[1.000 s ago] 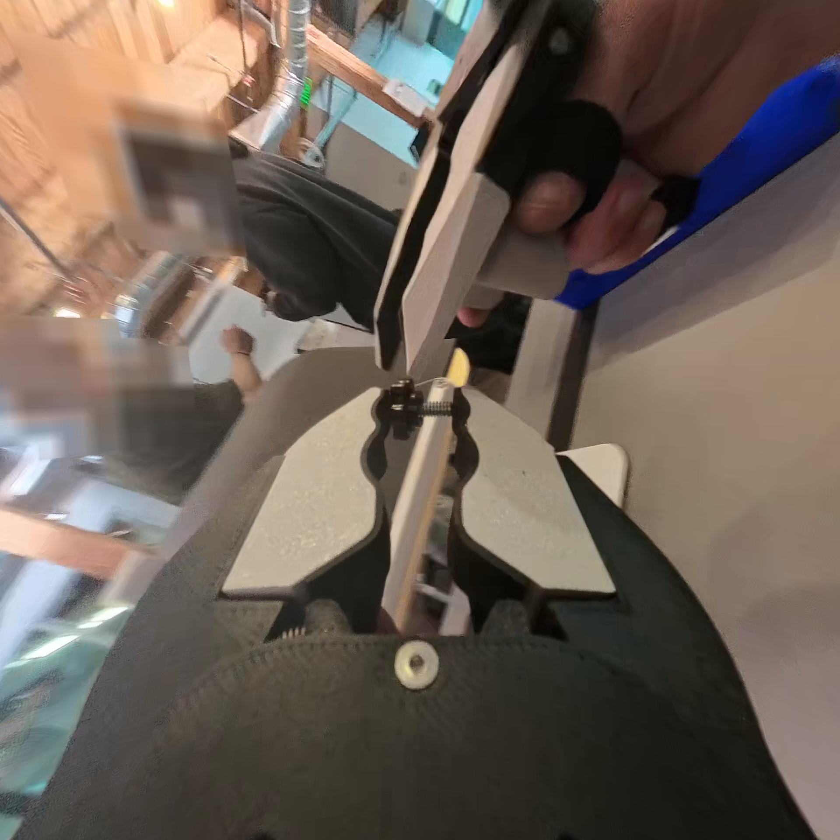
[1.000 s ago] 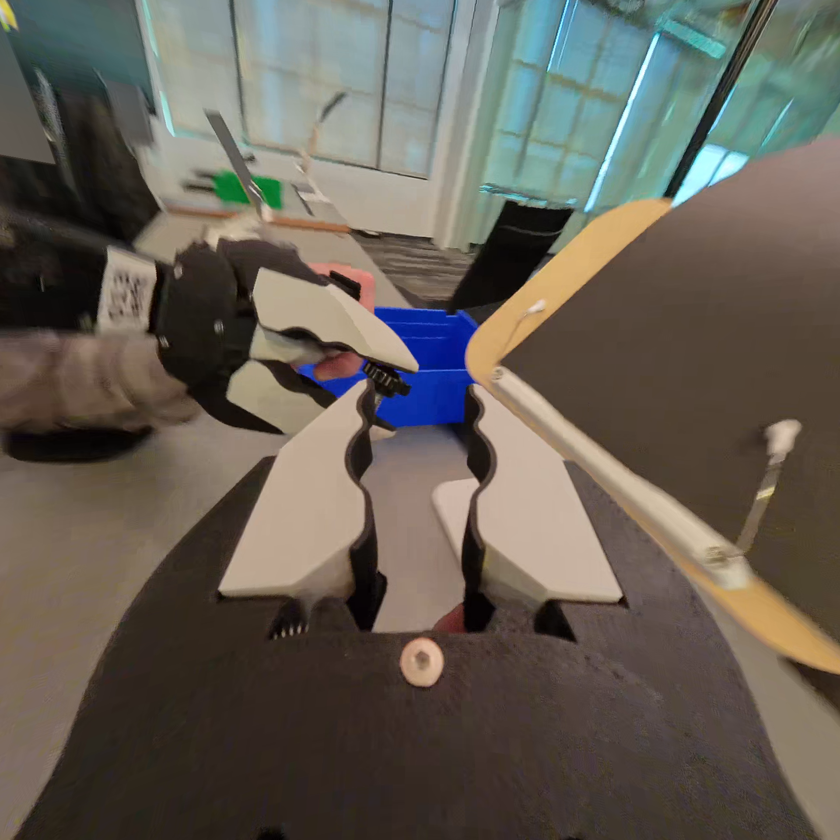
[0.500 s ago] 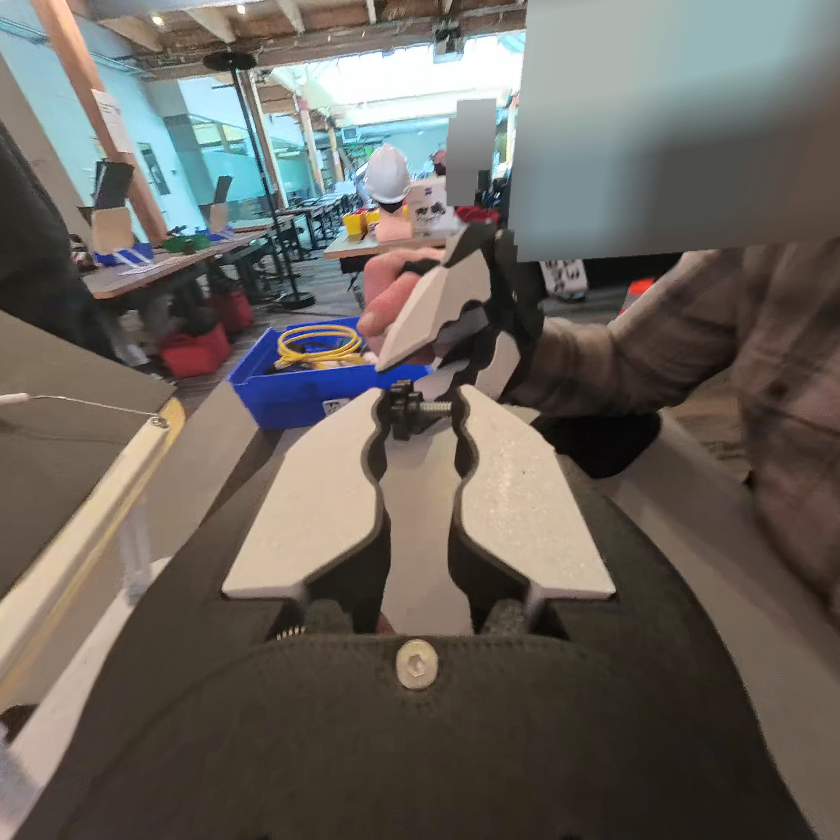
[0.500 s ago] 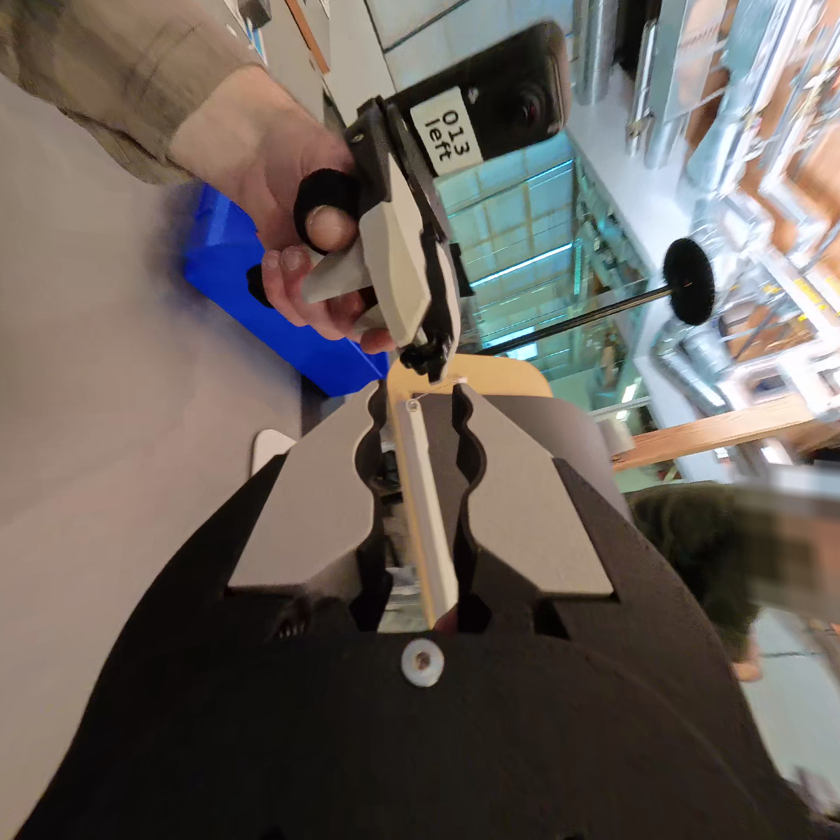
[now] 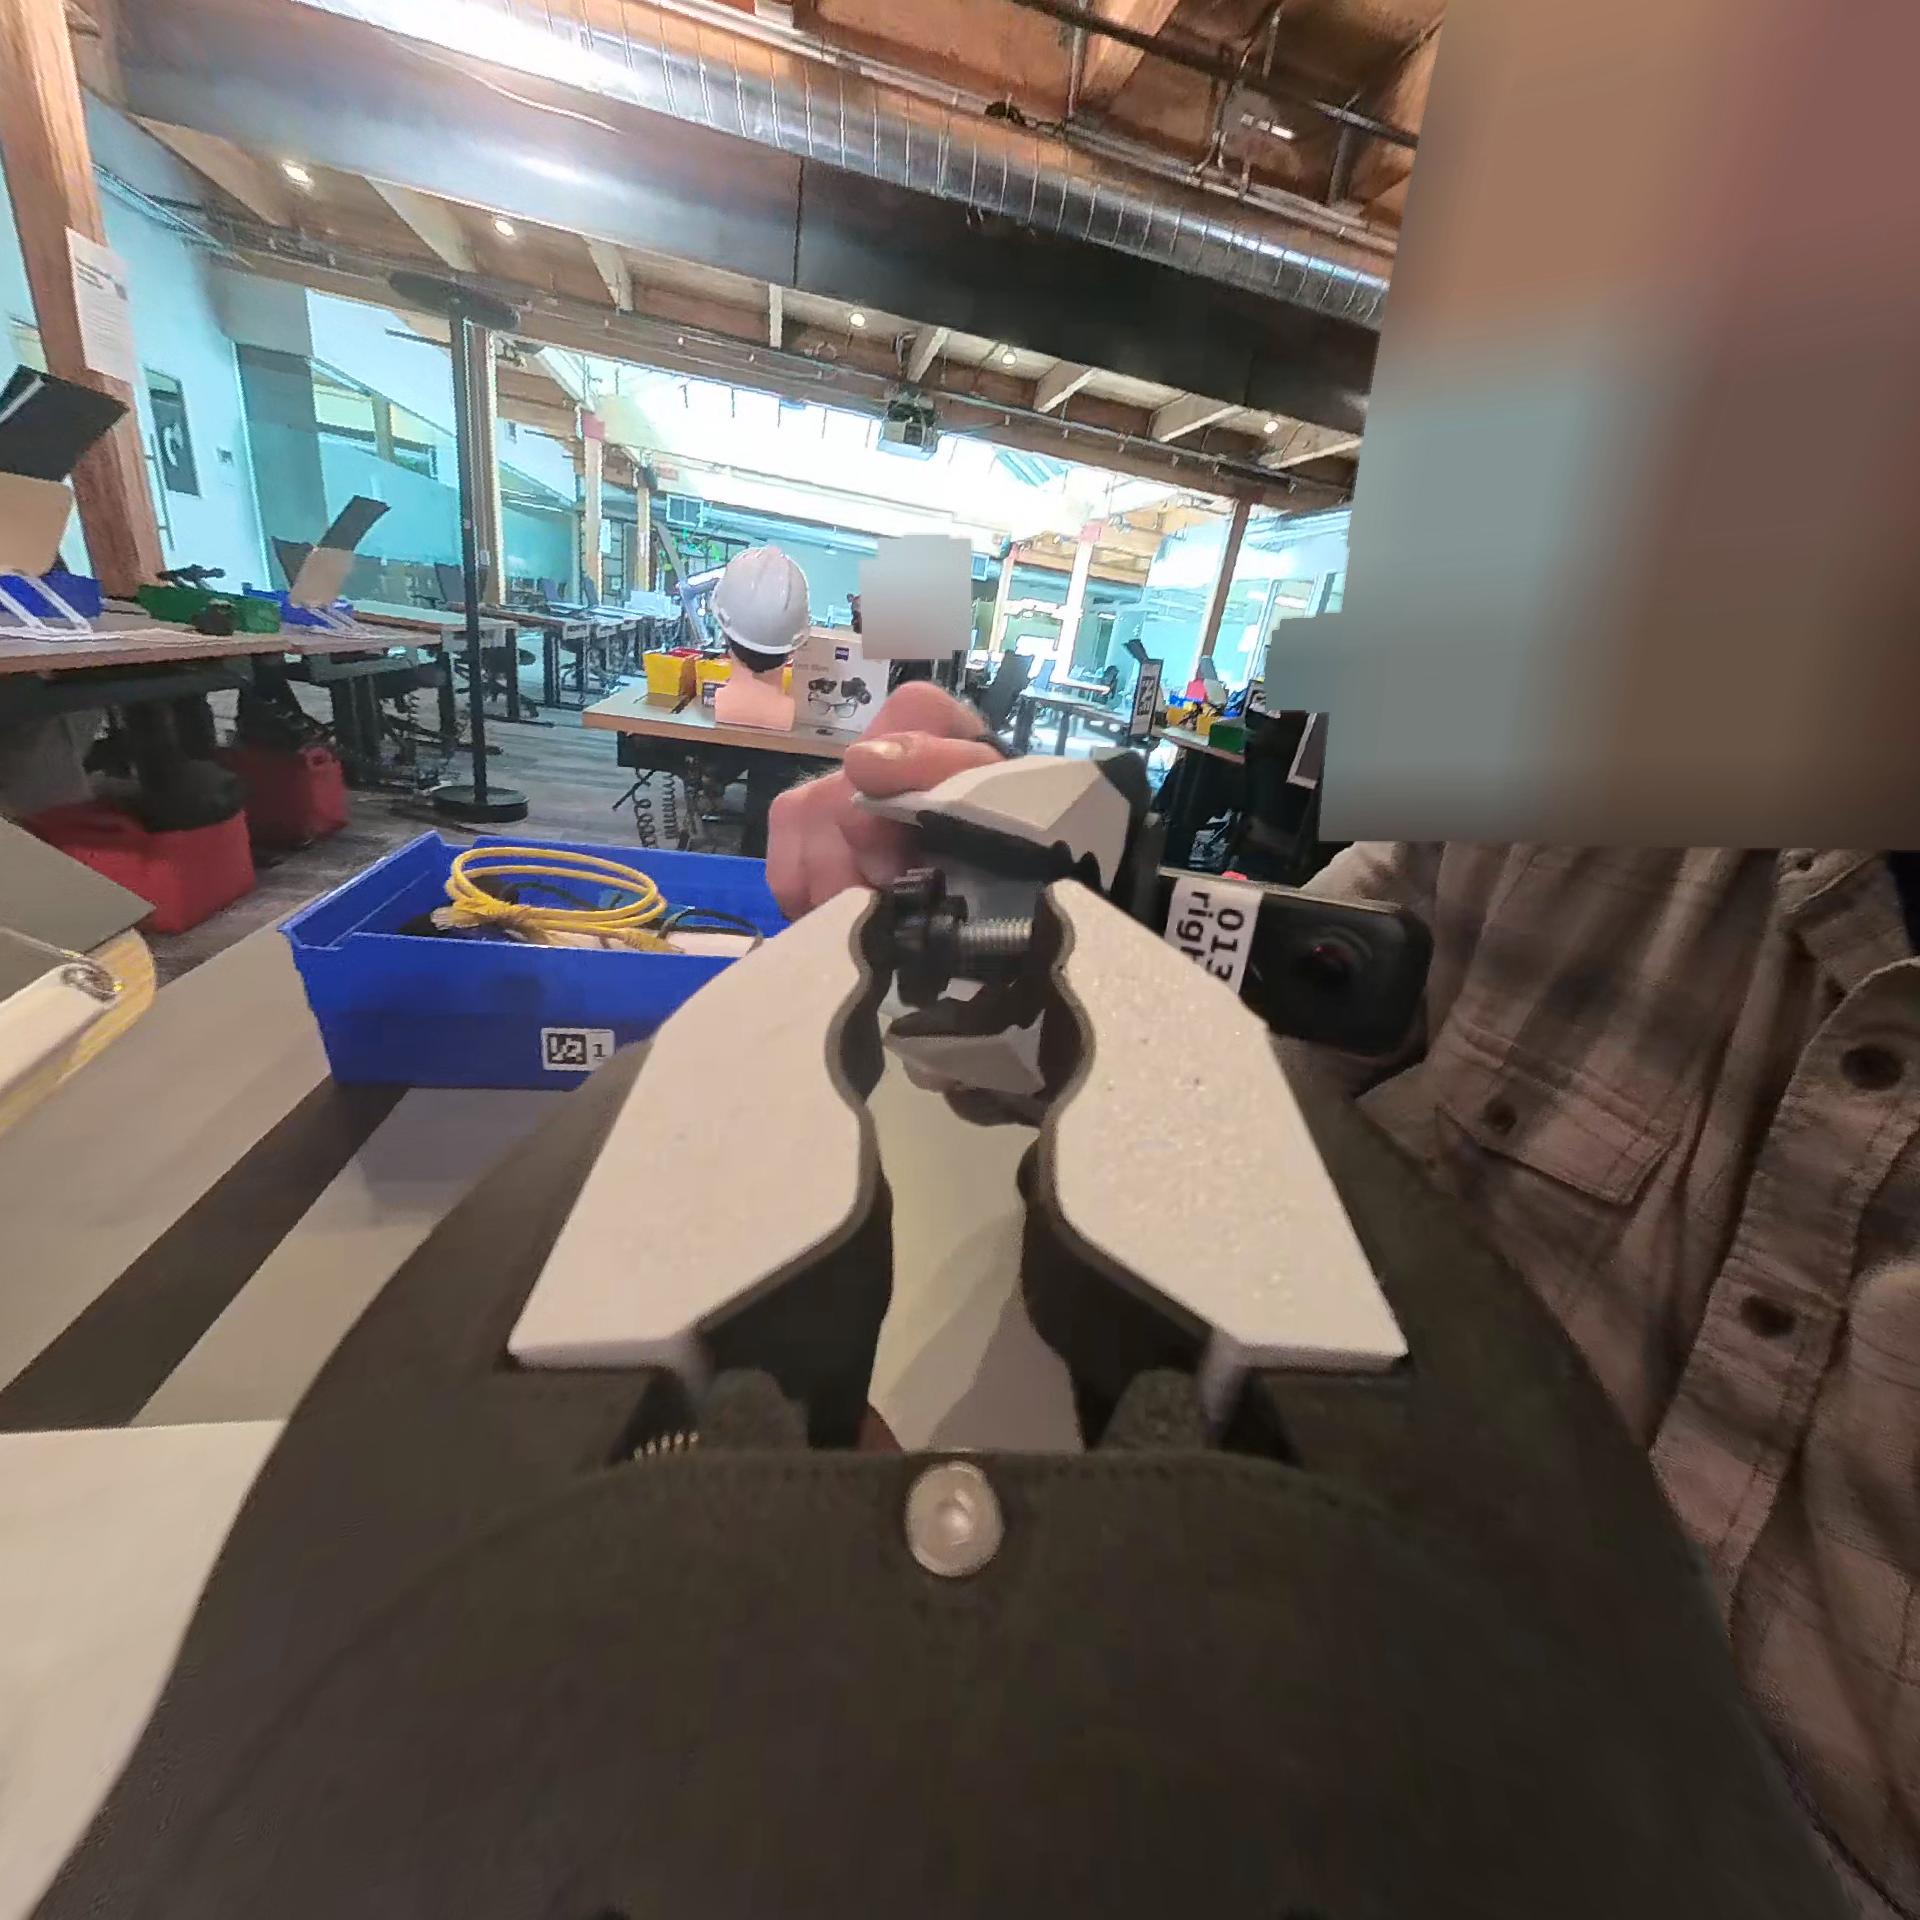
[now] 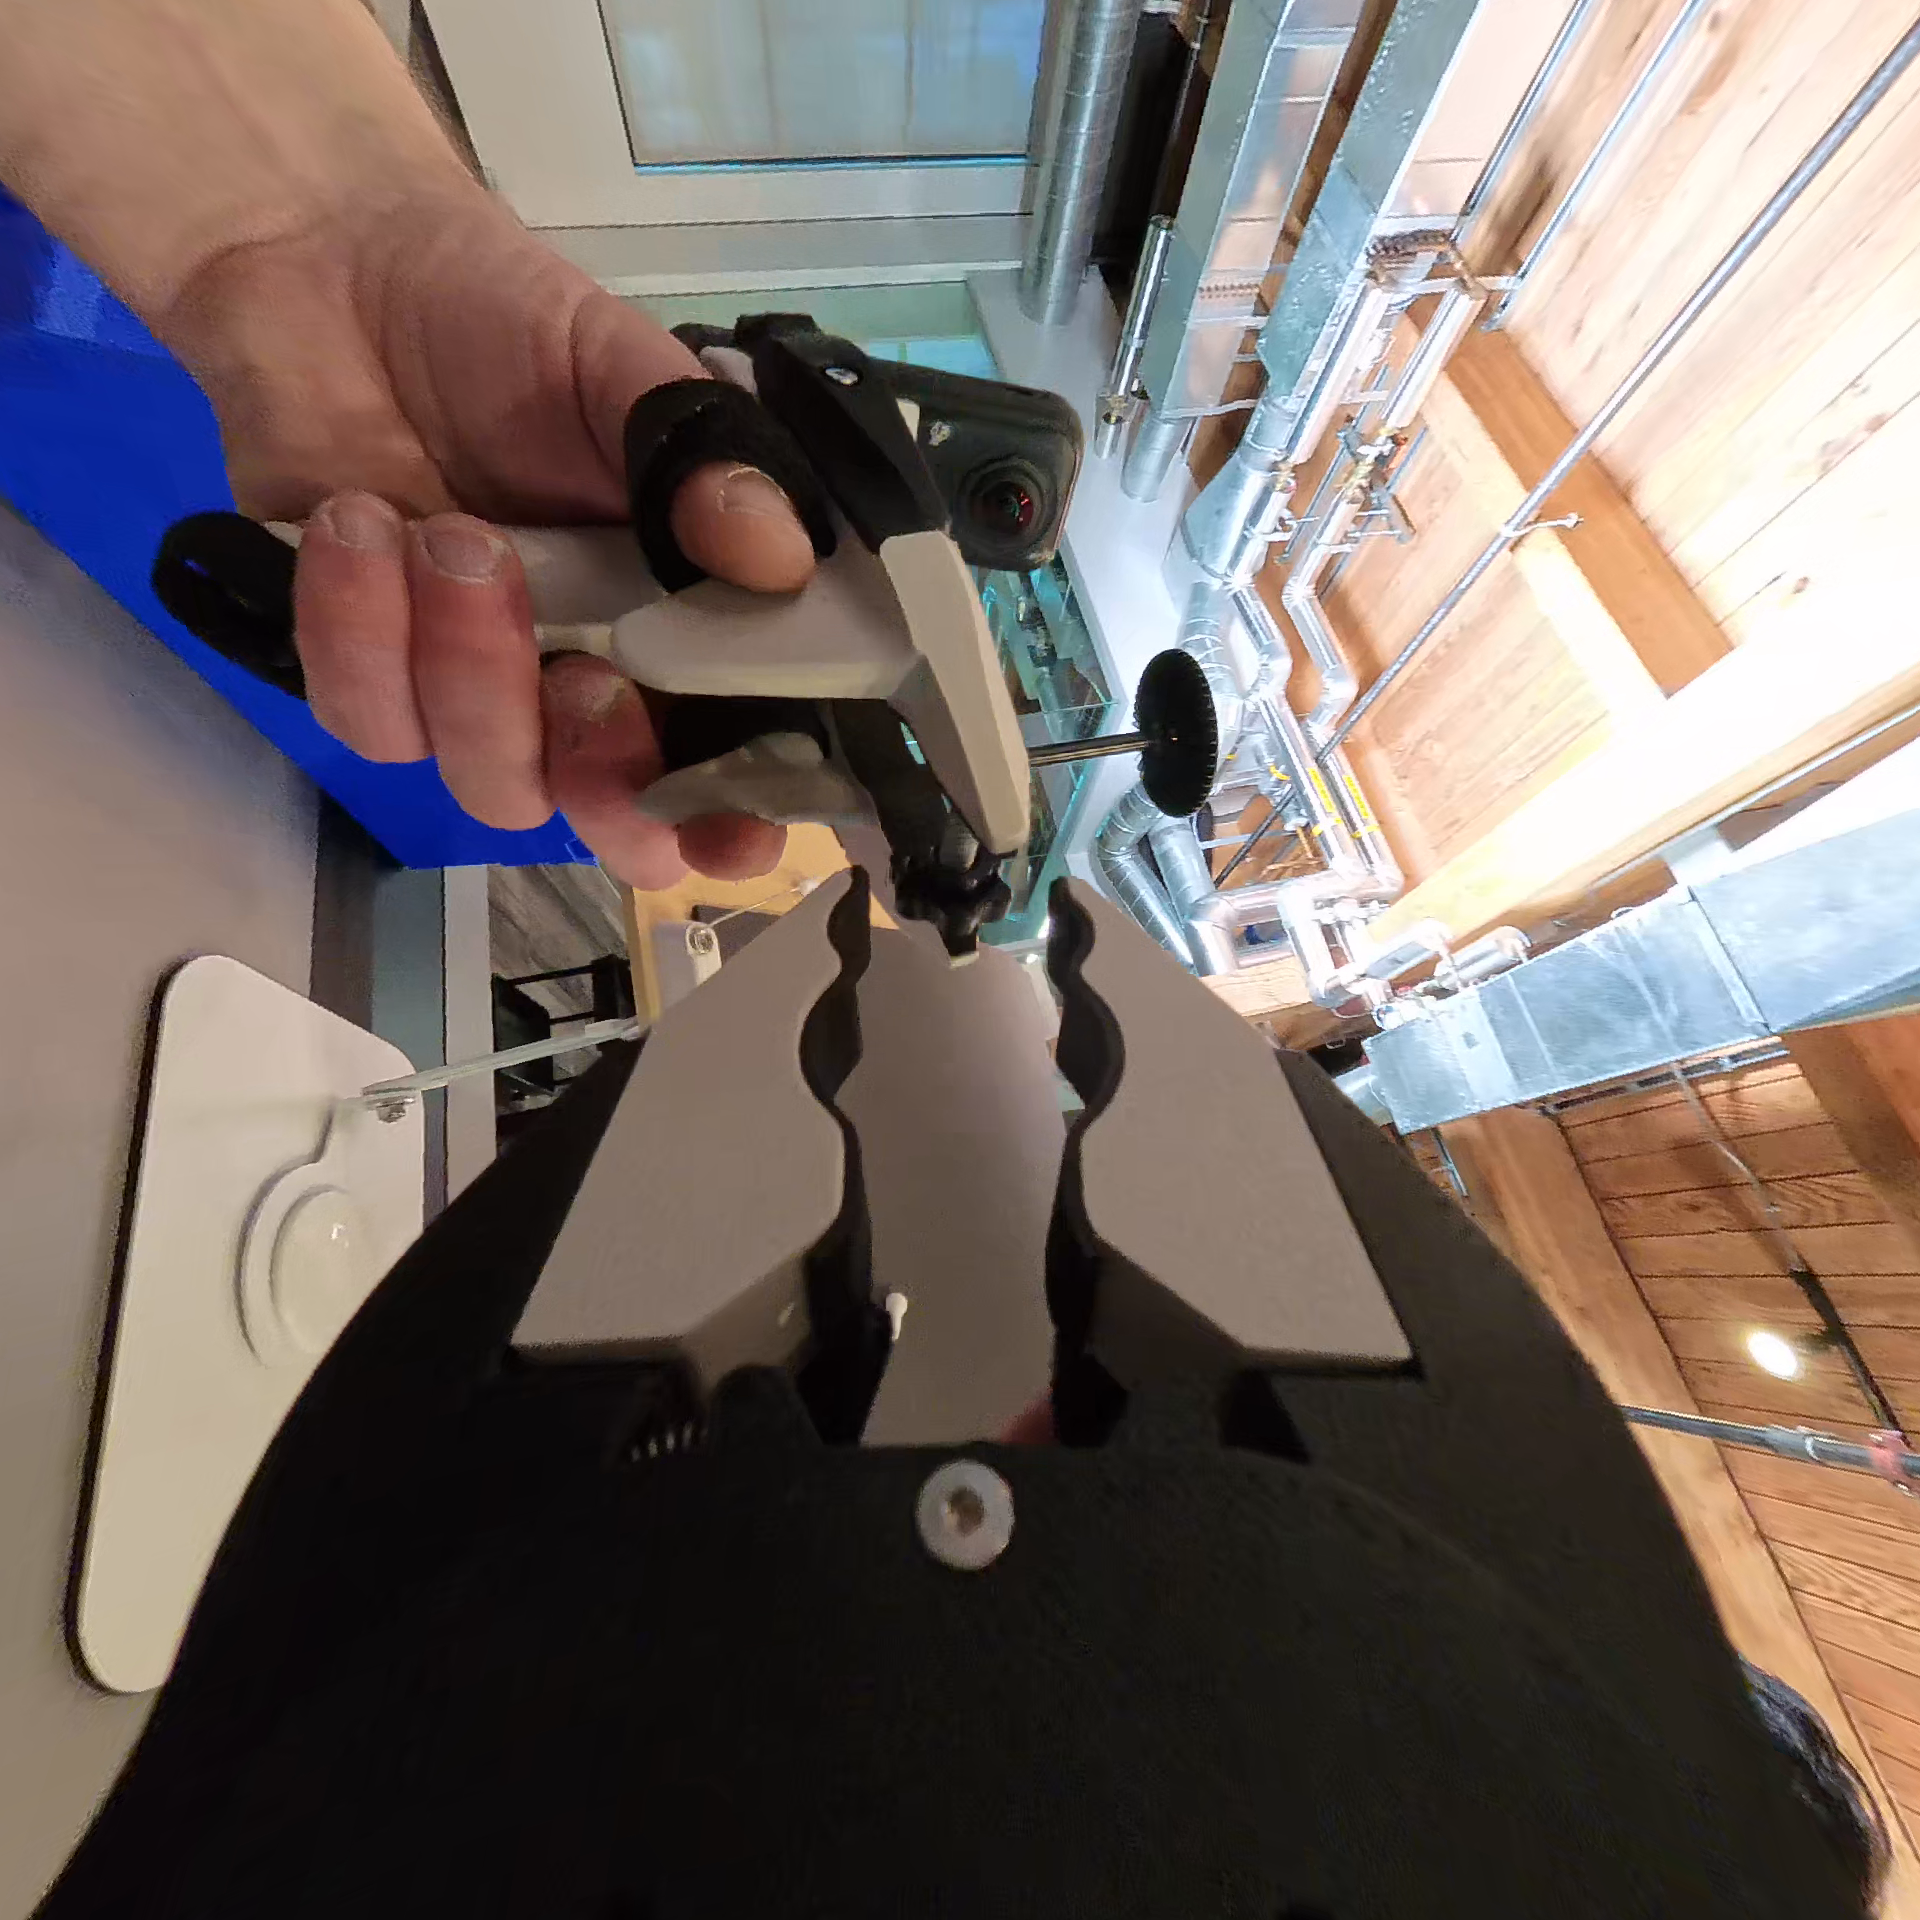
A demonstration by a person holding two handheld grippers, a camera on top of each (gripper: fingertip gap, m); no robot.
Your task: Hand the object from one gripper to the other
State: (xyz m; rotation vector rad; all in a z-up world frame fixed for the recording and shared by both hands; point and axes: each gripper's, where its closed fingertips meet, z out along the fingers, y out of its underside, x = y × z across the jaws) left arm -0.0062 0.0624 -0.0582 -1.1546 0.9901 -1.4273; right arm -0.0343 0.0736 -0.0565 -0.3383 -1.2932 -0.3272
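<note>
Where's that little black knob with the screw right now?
The black knob with the screw sits clamped at the tips of the left gripper, just right of the blue bin. The right gripper waits with jaws apart, tips flanking it.

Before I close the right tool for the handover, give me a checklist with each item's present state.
1. Left tool grips the black knob screw: ok, it is clamped between the tips.
2. Right tool is open and holds nothing: ok, the gap is wide.
3. Screw is at the right tool's mouth: ok, in the right wrist view it sits about level with the tips, no deeper.
4. Right fingertips touch the screw: not ok, a gap shows on each side.
5. Room for the right fingers beside the left ones: cannot tell, the tools crowd together.
</note>
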